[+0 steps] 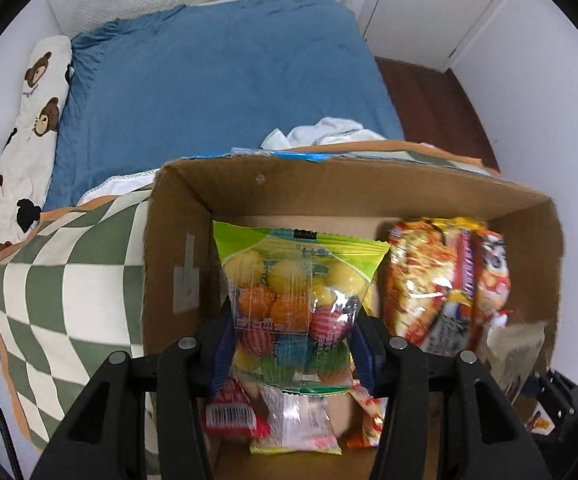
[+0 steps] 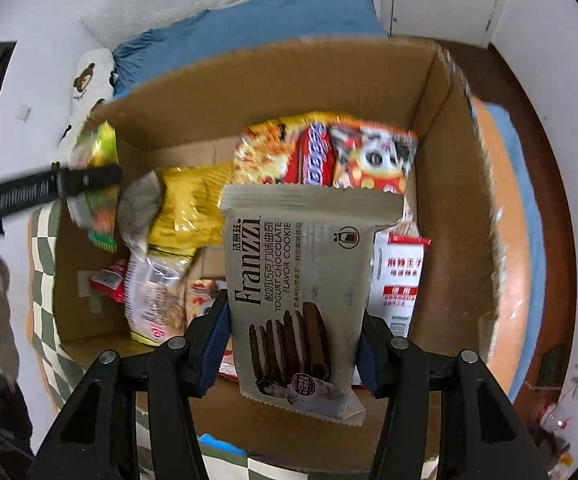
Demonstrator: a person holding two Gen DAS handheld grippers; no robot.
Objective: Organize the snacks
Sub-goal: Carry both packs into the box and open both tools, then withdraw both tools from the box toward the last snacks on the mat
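Box: cardboard box (image 1: 177, 248) is sitting open on the bed (image 1: 217, 80), partly over a green-and-white checked blanket (image 1: 61, 292), and is serving as the place where the snacks are gathering.
Already inside: an orange-and-yellow snack bag (image 1: 421, 276) and a red-and-orange cartoon pack (image 2: 377, 160) are leaning against the far wall; a yellow bag (image 2: 193, 208), a red-and-white packet (image 2: 399, 276) and several smaller wrappers are lying on the floor of the box.
Left hand-held gripper (image 1: 293, 356): its fingers are clamping the lower half of a clear bag of coloured candy balls (image 1: 293, 300), which is hanging above the box's left side and not yet resting on anything.
Right hand-held gripper (image 2: 295, 348): its fingers are pressing both edges of a grey Franzzi cookie pack (image 2: 301, 288), held upright over the middle of the box.
Progress: a good share of the sorting seems done, since the box is holding many packs while two more are hovering over it.
Remaining: both held packs are waiting to be set down; room is showing along the near wall and the left side.
Uncertain: something small and orange (image 1: 541, 424) is lying outside the box at the right, but the blur is too heavy to say whether it is another snack.
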